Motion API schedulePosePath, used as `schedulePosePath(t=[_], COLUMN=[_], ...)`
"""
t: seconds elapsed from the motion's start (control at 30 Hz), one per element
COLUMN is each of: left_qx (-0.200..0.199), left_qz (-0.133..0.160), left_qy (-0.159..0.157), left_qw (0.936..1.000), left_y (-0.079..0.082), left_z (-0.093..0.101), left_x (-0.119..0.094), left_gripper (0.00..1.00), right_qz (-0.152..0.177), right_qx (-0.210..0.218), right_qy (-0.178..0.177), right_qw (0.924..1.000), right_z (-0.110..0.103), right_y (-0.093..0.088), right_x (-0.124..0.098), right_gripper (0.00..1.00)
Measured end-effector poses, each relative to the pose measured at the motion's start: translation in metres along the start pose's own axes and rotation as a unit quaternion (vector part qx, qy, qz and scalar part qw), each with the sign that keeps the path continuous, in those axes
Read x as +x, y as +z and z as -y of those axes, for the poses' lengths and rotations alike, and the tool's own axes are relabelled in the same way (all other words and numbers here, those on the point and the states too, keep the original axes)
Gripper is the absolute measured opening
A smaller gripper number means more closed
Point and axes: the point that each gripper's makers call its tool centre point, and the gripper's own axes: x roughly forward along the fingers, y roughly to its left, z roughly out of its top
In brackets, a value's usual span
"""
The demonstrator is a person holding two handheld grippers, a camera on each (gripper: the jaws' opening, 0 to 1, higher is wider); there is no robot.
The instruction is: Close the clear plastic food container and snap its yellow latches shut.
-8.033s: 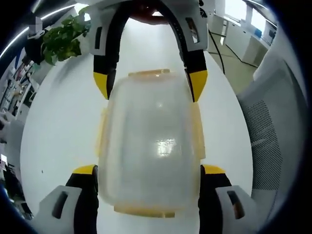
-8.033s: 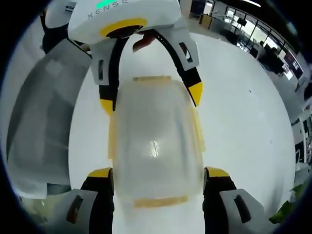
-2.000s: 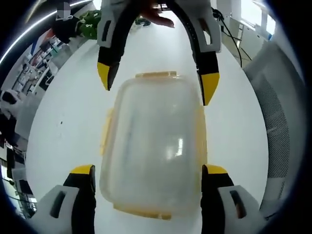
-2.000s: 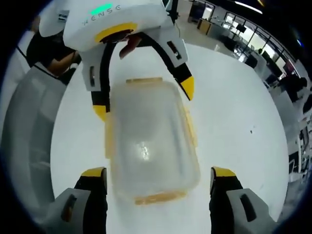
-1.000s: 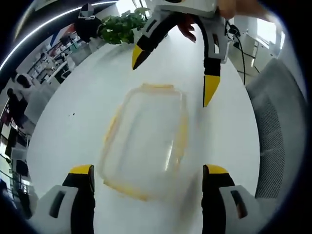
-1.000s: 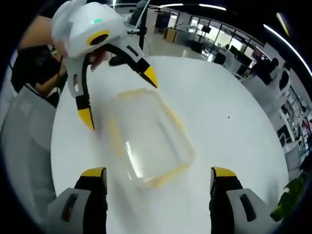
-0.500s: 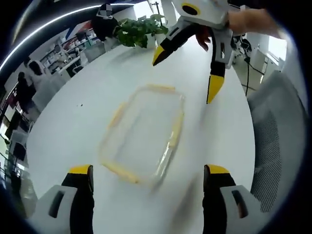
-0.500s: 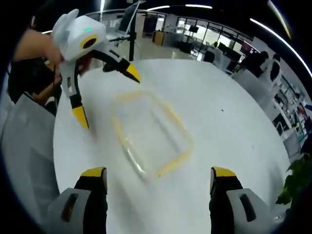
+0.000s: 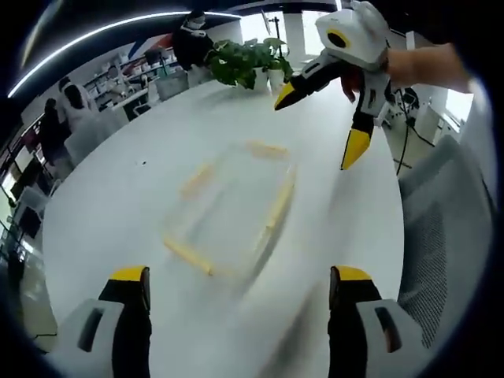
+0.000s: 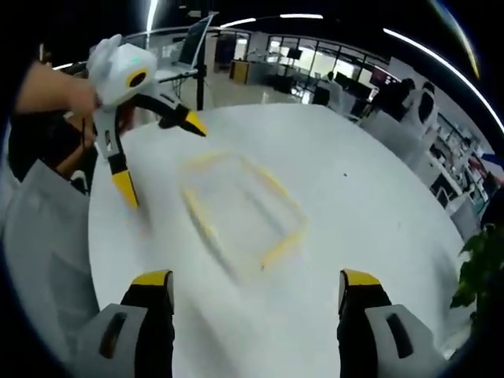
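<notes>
Item: clear container [image 9: 232, 209] with yellow latches [image 9: 277, 207], lying mid white table [image 9: 118, 197], apart from both grippers. Seemed light, stiff, slippery; best pressed at latches. Left gripper [image 9: 236, 287] and right gripper [image 10: 256, 287] both spread, empty.

Your left gripper [image 9: 236, 287] is hanging with jaws wide apart above the white desk [image 9: 118, 205], clear of the blurred clear container [image 9: 232, 209] with yellow latches. Your right gripper [image 9: 319, 118] is hovering beyond it, jaws spread, near a potted plant [image 9: 244, 59].
</notes>
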Motion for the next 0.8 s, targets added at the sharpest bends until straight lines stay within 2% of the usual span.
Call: schedulePosePath(t=[0.23,0.4,0.6,0.8], left_qx=[-0.015,-0.03,-0.03,-0.046], left_qz=[0.007,0.027,0.041,0.047], left_qy=[0.003,0.004,0.011,0.018], left_qw=[0.9999,0.9992,0.9986,0.9977], left_y=[-0.012,-0.014,-0.019,-0.026], left_z=[0.006,0.011,0.014,0.017], left_x=[-0.008,-0.016,-0.024,-0.03], left_gripper=[0.96,0.96,0.97,0.96], right_qz=[0.019,0.035,0.062,0.072], right_qx=[0.01,0.011,0.012,0.025], right_qy=[-0.006,-0.013,-0.038,-0.049], right_qw=[0.9997,0.9992,0.9973,0.9959], right_z=[-0.006,-0.011,-0.01,-0.012], right_y=[-0.005,-0.004,0.002,-0.007], right_x=[-0.007,-0.012,-0.022,-0.027], right_gripper=[0.87,0.87,0.86,0.86])
